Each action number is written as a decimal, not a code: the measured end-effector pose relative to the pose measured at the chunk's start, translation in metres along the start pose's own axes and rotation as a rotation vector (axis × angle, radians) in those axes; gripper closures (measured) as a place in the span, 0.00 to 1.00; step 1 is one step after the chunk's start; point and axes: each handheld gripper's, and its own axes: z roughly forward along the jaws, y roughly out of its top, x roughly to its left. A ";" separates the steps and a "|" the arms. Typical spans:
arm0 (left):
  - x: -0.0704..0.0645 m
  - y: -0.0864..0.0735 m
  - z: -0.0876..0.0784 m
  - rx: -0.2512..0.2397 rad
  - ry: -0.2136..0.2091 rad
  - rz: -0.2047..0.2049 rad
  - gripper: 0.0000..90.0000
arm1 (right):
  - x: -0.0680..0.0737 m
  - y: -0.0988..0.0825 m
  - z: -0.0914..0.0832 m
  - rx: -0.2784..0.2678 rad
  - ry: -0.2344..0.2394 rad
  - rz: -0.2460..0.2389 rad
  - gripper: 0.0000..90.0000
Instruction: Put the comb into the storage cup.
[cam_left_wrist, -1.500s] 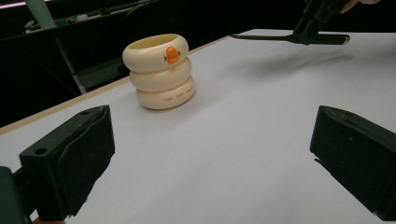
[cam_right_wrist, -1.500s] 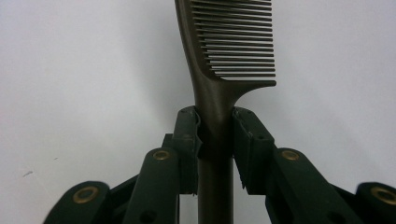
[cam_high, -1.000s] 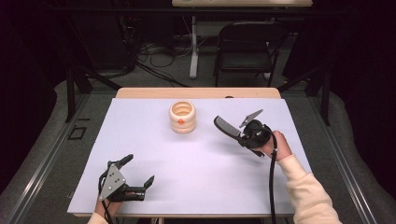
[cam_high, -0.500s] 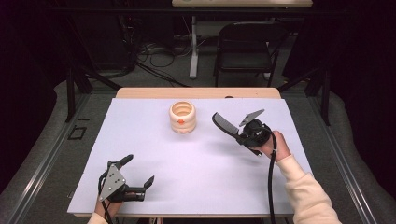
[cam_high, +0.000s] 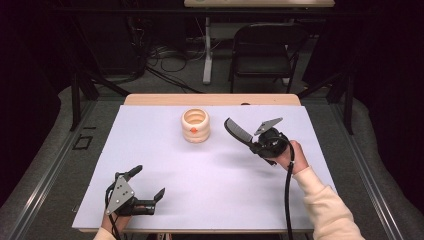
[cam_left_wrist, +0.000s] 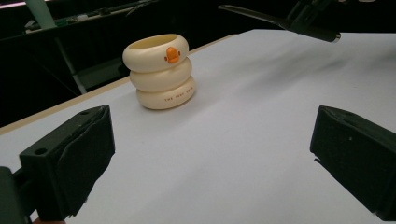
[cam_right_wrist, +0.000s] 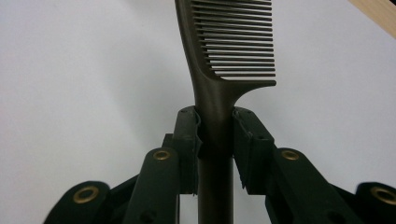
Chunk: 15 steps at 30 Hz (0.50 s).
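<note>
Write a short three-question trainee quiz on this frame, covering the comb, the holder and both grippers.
1. True or false: the right gripper is clamped on the comb by its handle.
2. What stands between the jaws of the left gripper? A) the comb B) nothing C) the cup
3. The cream ringed holder stands upright on the white table; what marks its top ring?

Key
1. True.
2. B; its jaws stand wide apart over bare table.
3. A small orange duck-bill mark, with two dots above it.
</note>
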 end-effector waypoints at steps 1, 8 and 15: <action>0.000 0.000 0.000 0.000 0.000 0.000 0.00 | 0.000 0.000 0.000 0.000 0.000 0.000 0.80; 0.000 0.000 0.000 0.002 0.000 0.000 0.00 | 0.002 0.002 0.001 -0.023 0.002 0.010 0.80; 0.000 0.000 0.000 0.006 0.000 0.004 0.00 | 0.004 0.003 0.004 -0.057 0.006 0.013 0.80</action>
